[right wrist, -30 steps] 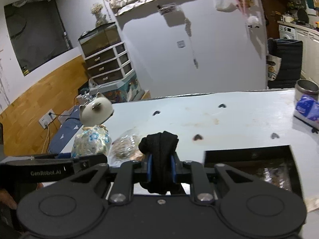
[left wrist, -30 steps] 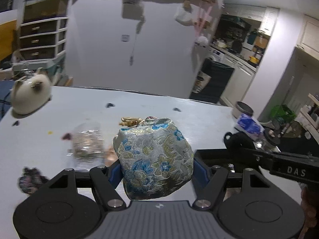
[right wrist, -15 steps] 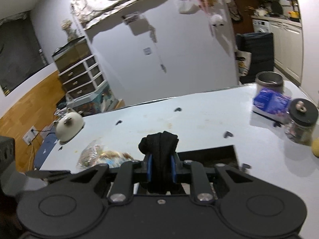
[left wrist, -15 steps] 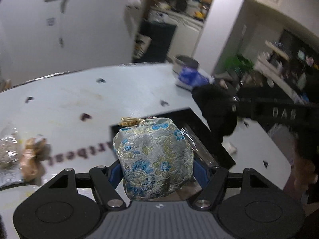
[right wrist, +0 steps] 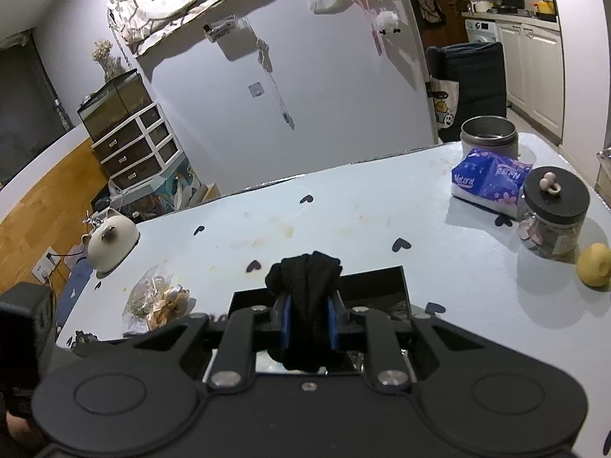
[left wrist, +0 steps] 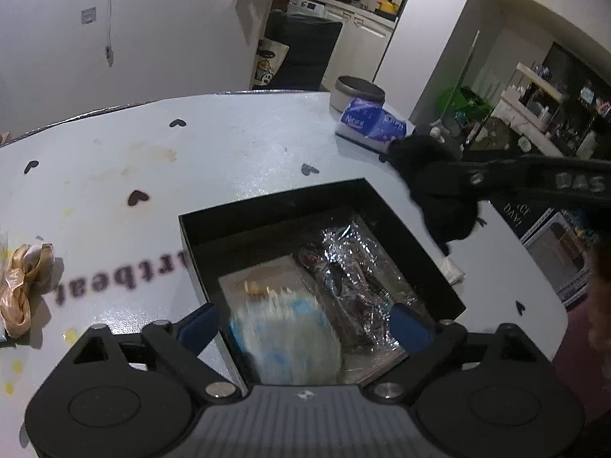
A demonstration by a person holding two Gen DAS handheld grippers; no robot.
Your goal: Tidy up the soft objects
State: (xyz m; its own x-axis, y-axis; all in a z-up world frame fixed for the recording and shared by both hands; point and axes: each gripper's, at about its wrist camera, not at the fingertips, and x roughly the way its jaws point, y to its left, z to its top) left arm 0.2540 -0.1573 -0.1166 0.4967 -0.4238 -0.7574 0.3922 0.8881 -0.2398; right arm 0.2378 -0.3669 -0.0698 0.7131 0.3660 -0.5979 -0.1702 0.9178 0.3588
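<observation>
Pouch (left wrist: 284, 334), floral brocade, blurred, dropping free between left gripper (left wrist: 305, 320) pads; jaws opening, wide, no grip: release into black box (left wrist: 267, 206) directly beneath. Box already holds foil-wrapped packet (left wrist: 351, 263). Right gripper (right wrist: 308, 318) clamped fully on black sock bundle (right wrist: 305, 282), poised over box near edge, judged next deposit. Ribbon (left wrist: 23, 282) left of box, unsorted.

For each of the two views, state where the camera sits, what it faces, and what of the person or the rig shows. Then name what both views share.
Left wrist: sits on the left gripper, looks down into the black box; jaws opening, the blurred floral pouch between them; right gripper at right.
Right wrist: sits on the right gripper, faces across the table; shut on the black cloth.
Shared: box, cloth, tissue pack, tin.
</observation>
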